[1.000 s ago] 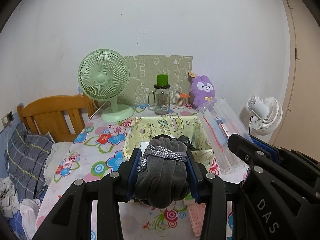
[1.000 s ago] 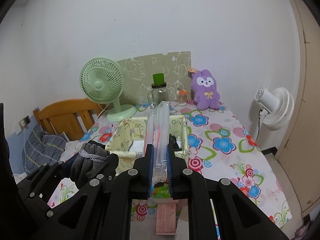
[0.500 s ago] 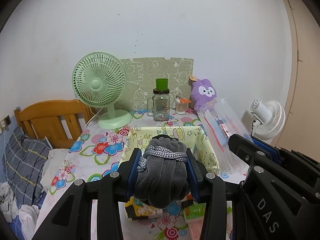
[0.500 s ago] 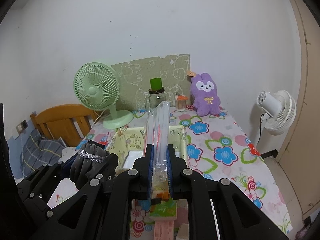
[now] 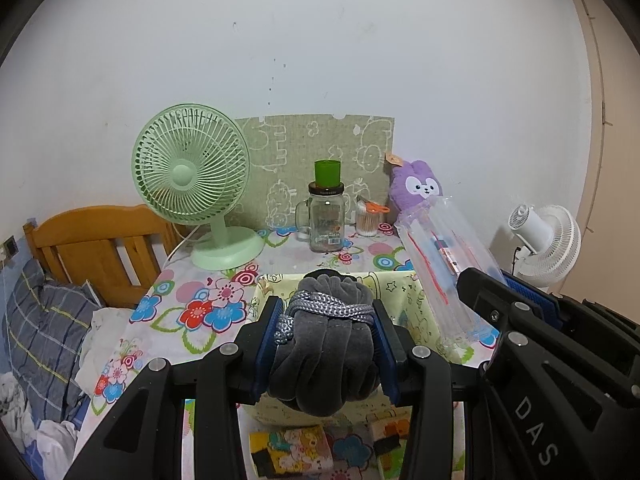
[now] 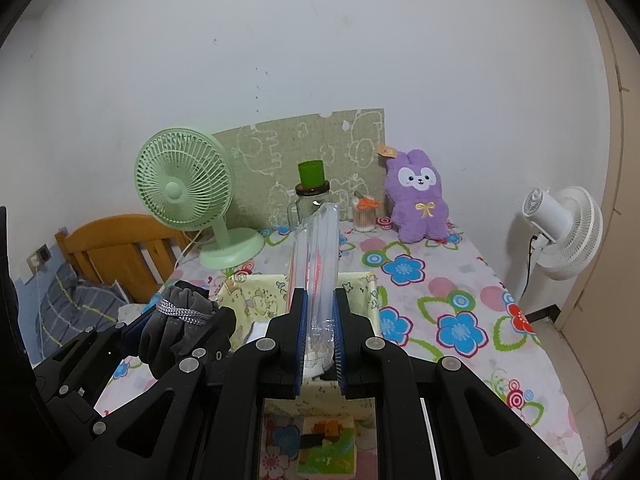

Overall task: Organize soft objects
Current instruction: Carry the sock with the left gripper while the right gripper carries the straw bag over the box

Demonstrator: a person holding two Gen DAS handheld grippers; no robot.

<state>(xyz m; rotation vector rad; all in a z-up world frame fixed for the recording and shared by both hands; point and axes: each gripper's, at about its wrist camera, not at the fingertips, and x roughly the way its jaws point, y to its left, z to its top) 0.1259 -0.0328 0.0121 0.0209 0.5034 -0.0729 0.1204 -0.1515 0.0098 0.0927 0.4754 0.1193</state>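
Note:
My left gripper [image 5: 326,316] is shut on a grey velvet pouch [image 5: 324,356] bound with a silvery cord; the pouch [image 6: 176,332] also shows at lower left in the right wrist view. My right gripper [image 6: 320,300] is shut on a clear air-cushion bag [image 6: 318,248] that stands upright between the pads. That bag [image 5: 440,264] leans at the right in the left wrist view. Both are held over the near side of a pale yellow fabric box [image 6: 256,284] on the flowered table. A purple plush bunny [image 6: 418,196] sits by the back wall.
At the back of the table stand a green fan [image 5: 192,176], a glass jar [image 5: 326,220] with a green cup on top, and a swab holder [image 5: 368,220]. Small packets [image 6: 326,444] lie near the front edge. A wooden bedhead [image 5: 92,240] is left, a white fan [image 6: 560,232] right.
Both grippers have moved forward over the table toward the box, which now sits lower and closer in both views. Both holds are unchanged.

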